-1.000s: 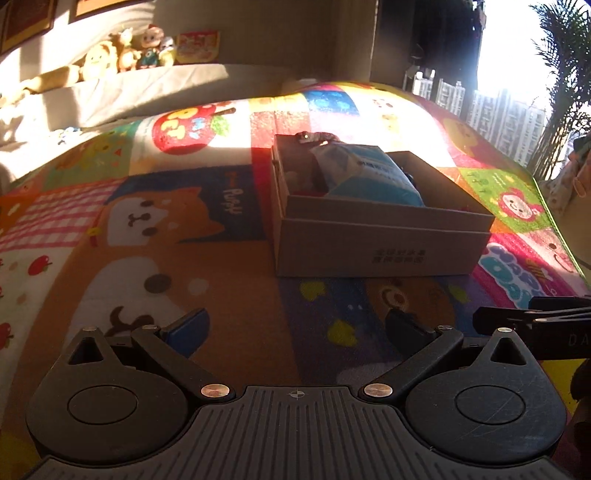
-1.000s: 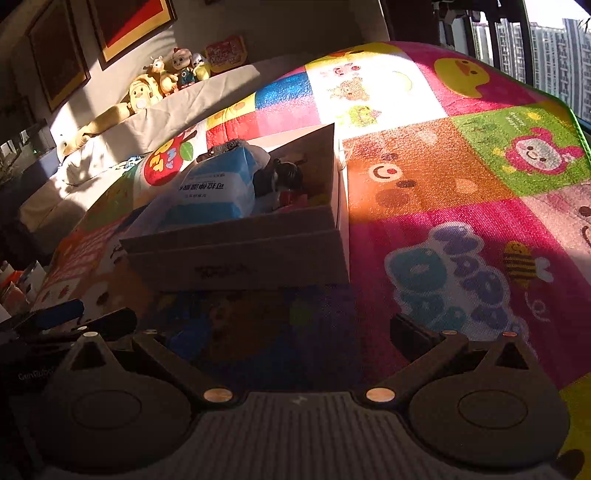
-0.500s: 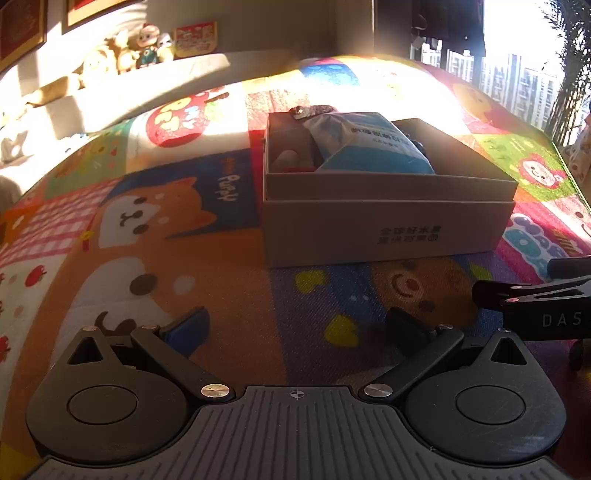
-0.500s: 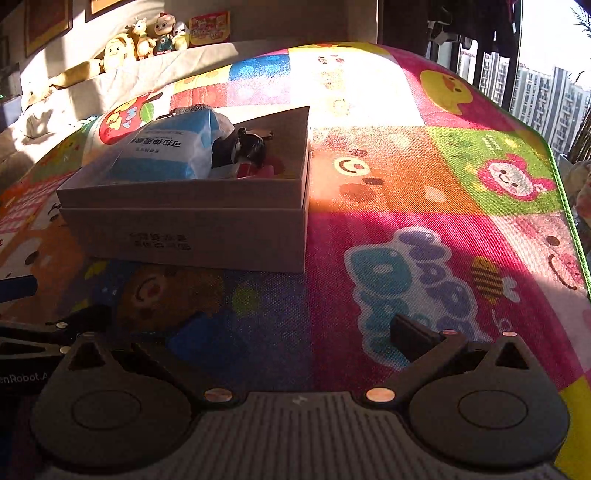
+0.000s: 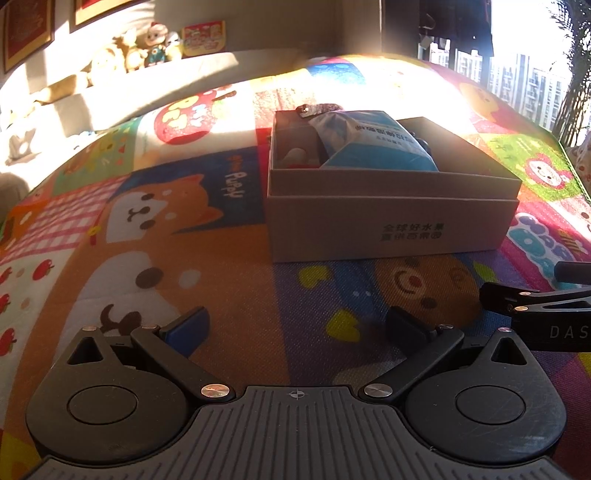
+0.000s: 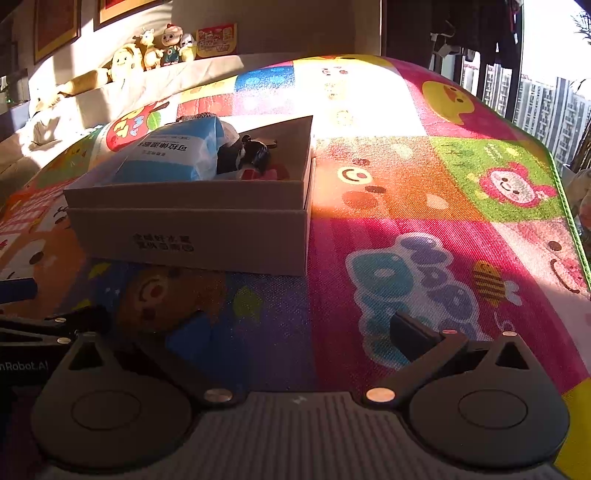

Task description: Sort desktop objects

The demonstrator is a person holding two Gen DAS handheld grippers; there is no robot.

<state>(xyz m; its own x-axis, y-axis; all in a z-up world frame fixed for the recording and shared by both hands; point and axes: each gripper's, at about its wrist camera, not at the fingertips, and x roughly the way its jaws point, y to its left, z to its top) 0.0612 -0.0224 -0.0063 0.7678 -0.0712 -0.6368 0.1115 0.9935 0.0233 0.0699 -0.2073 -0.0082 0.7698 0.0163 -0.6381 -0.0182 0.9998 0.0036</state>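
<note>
A brown cardboard box (image 5: 388, 225) (image 6: 192, 236) rests on a colourful cartoon play mat (image 5: 166, 229). Inside lie a blue and white packet (image 5: 373, 144) (image 6: 177, 151), a small black figure (image 6: 251, 155), a red item (image 6: 266, 173) and a pale object (image 5: 295, 155). My left gripper (image 5: 295, 325) hovers over the mat in front of the box, open and holding nothing. My right gripper (image 6: 306, 332) sits to the box's front right, open and empty as well. In the left wrist view the right gripper's body (image 5: 535, 310) juts in at the right edge.
Plush toys (image 6: 147, 55) and a red card (image 6: 216, 38) line a sunlit ledge behind the mat. Framed pictures (image 5: 29, 29) hang on the wall. A window with high-rise buildings (image 6: 546, 107) lies at the right, past the mat's green edge (image 6: 565, 206).
Both views have swung and drawn a little closer, so the box now faces me more squarely. Both grippers stay open and empty.
</note>
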